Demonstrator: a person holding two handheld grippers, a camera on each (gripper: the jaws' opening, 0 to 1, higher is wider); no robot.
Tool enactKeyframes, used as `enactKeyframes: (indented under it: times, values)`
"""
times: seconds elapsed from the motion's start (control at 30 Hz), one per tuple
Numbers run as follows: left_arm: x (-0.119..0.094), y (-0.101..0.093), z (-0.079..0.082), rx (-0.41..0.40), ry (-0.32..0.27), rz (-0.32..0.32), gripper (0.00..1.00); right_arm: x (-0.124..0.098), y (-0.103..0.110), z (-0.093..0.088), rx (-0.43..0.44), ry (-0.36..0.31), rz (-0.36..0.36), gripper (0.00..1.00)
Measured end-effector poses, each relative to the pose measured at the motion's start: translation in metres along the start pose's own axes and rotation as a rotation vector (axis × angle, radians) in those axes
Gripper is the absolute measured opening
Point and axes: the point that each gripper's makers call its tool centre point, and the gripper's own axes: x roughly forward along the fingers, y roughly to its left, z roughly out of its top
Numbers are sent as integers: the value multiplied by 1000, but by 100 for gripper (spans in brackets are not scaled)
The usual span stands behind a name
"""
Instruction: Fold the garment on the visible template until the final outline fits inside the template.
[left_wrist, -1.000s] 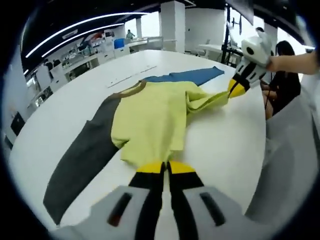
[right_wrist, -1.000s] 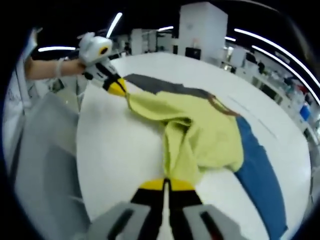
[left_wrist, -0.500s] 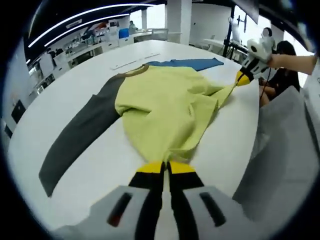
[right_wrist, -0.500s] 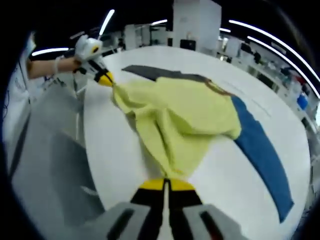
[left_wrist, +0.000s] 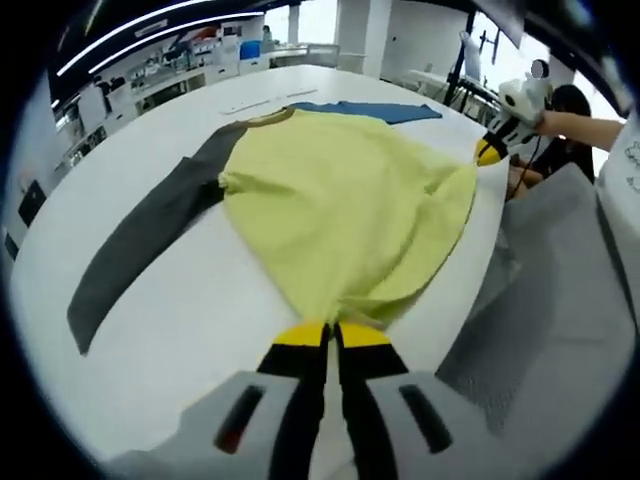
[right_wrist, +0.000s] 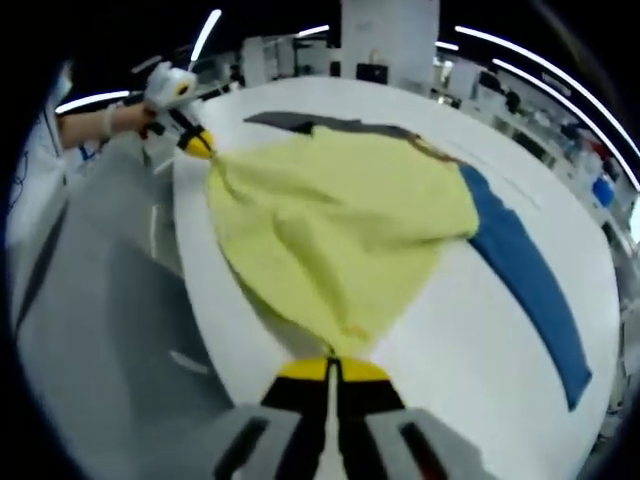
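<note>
My left claw (left_wrist: 330, 335) and right claw (right_wrist: 331, 368) are each clamped on the garment (left_wrist: 340, 200) hem at bottom centre. The yellow body lies spread mid-frame on the white counter (left_wrist: 170, 330), grey sleeve (left_wrist: 140, 255) left, blue sleeve (right_wrist: 525, 275) right.

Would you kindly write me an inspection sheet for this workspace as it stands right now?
Surface: white round table, bare around the garment.
Job's things: long-sleeved shirt with yellow-green body, grey sleeve and blue sleeve, spread flat; hem at the table edge. Template: faint line markings beyond the collar.
Clutter: nothing seen.
Grippers: left tongs shut on the hem; right tongs shut on the hem's other corner.
Cables: nothing seen.
Surroundings: grey floor, white column, workbenches, ceiling light strips.
</note>
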Motion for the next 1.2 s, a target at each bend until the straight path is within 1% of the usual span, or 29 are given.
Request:
enactKeyframes:
  times: [0.1, 0.23, 0.37, 0.5, 0.6, 0.97, 1.17, 1.2]
  values:
    - [-1, -5, -7, 10, 14, -5, 0, -3, 6, -5, -2, 11, 3, 0]
    - [2, -5, -12, 3, 24, -7, 0, -4, 11, -10, 0, 23, 5, 0]
    - [1, -5, -16, 21, 41, -2, 0, -6, 18, -14, -1, 38, 30, 0]
    - [1, -5, -18, 39, 48, -3, 0, -5, 20, -17, -11, 54, 34, 0]
    - [2, -3, -22, 40, 67, -3, 0, -4, 19, -18, -19, 62, 28, 0]
    - [2, -4, -25, 26, 64, -3, 0, -1, 16, -21, -25, 71, 33, 0]
    - [-1, -5, -24, 30, 45, -11, 2, -2, 17, -21, -29, 69, 37, 0]
    - [-2, -5, -24, 27, 40, -13, 3, -3, 17, -21, -24, 65, 41, 4]
